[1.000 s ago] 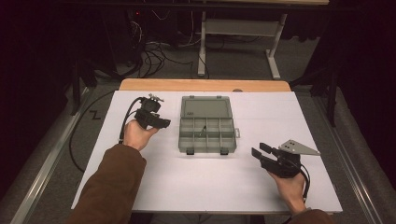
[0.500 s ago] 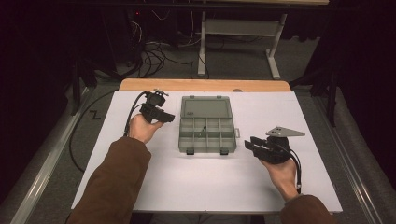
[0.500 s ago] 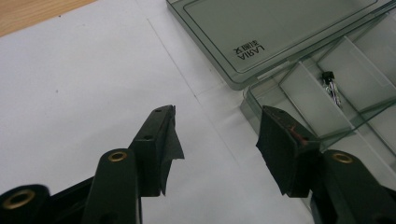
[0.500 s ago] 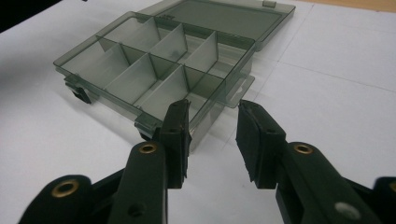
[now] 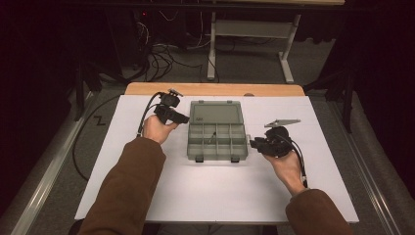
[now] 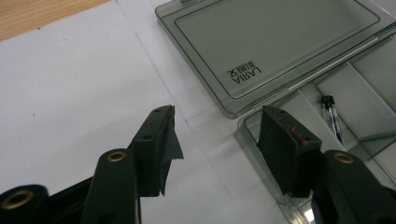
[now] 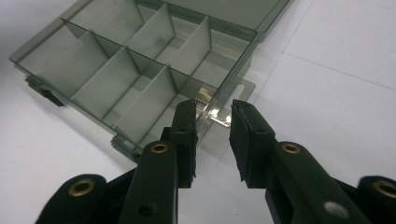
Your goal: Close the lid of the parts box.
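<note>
Both grippers have moved in beside the open box [image 5: 217,132]. A small dark thing [image 6: 331,114] inside is hard to make out. The left gripper [image 6: 217,135] gapes wide at the box's left edge; the right gripper [image 7: 213,122] is open around its right wall.

Organizer box [image 5: 217,129]: smoky grey see-through plastic, smooth and glossy; lid [image 6: 275,39] catches light, w/ small printed mark near its corner. Dividers [image 7: 119,65] same clear plastic, thin. Latches [image 5: 199,158] on its near edge look darker, matt. Small item [image 6: 330,112] in one compartment: clear body w/ black cap, material can't tell.

Table top [image 5: 147,196]: white, matt, paper-like sheet w/ faint seams; bare wood strip [image 5: 215,89] along far edge, light, smooth.

Left gripper [image 6: 215,140]: black matt plastic arms, brass-look inserts; pads [image 6: 285,149] dull rubbery, one has thin cloth-like tape peeling. Right gripper [image 7: 212,135]: same black matt plastic, brass inserts; grey metal-look plate [image 5: 282,121] on top.

Sleeves [image 5: 125,191]: brown cloth, soft matt.
</note>
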`<action>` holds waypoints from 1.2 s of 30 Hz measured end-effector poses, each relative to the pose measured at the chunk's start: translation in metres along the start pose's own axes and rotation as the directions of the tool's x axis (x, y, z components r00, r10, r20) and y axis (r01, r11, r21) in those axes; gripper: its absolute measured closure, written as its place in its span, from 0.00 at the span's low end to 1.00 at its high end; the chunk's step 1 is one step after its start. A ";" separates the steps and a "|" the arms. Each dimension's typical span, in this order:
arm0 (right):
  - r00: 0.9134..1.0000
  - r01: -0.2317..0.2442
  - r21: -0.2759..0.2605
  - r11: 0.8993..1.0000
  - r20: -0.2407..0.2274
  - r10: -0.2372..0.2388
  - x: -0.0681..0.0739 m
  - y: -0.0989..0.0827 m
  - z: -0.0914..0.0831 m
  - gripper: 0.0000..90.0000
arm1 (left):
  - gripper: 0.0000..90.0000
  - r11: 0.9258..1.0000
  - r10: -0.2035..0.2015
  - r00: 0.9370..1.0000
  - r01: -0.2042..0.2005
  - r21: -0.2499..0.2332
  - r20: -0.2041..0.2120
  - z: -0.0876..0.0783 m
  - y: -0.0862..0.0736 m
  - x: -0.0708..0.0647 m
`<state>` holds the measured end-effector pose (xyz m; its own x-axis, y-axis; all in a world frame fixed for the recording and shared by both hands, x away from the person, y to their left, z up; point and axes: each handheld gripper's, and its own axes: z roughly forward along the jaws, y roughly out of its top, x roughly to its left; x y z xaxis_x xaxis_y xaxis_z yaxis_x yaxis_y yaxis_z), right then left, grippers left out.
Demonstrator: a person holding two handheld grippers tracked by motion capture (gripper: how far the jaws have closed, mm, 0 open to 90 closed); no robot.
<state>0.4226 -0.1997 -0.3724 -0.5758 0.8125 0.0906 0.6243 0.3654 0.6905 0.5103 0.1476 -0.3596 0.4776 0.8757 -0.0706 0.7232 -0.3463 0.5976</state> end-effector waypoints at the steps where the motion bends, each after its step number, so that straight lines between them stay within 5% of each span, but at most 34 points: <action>1: 1.000 -0.003 0.011 1.000 0.003 0.003 0.000 0.002 0.003 0.81 | 0.51 1.000 -0.001 1.000 0.001 0.002 0.001 0.002 0.002 -0.001; 16: 0.999 -0.048 0.127 0.991 0.009 0.047 -0.002 0.027 0.034 0.82 | 0.50 0.999 0.000 1.000 0.000 0.039 -0.012 0.020 0.019 -0.005; 23: 0.997 -0.080 0.194 0.978 0.024 0.077 -0.004 0.035 0.045 0.82 | 0.48 0.998 -0.009 1.000 0.009 0.056 -0.012 0.032 0.028 -0.005; 36: 0.994 -0.106 0.240 0.965 0.019 0.104 -0.005 0.040 0.046 0.82 | 0.48 0.994 -0.078 0.997 0.077 0.076 0.010 0.047 0.028 -0.001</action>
<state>0.4745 -0.1683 -0.3779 -0.4973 0.8547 0.1486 0.7900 0.3754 0.4848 0.5536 0.1209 -0.3801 0.4245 0.8968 -0.1246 0.7936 -0.3023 0.5280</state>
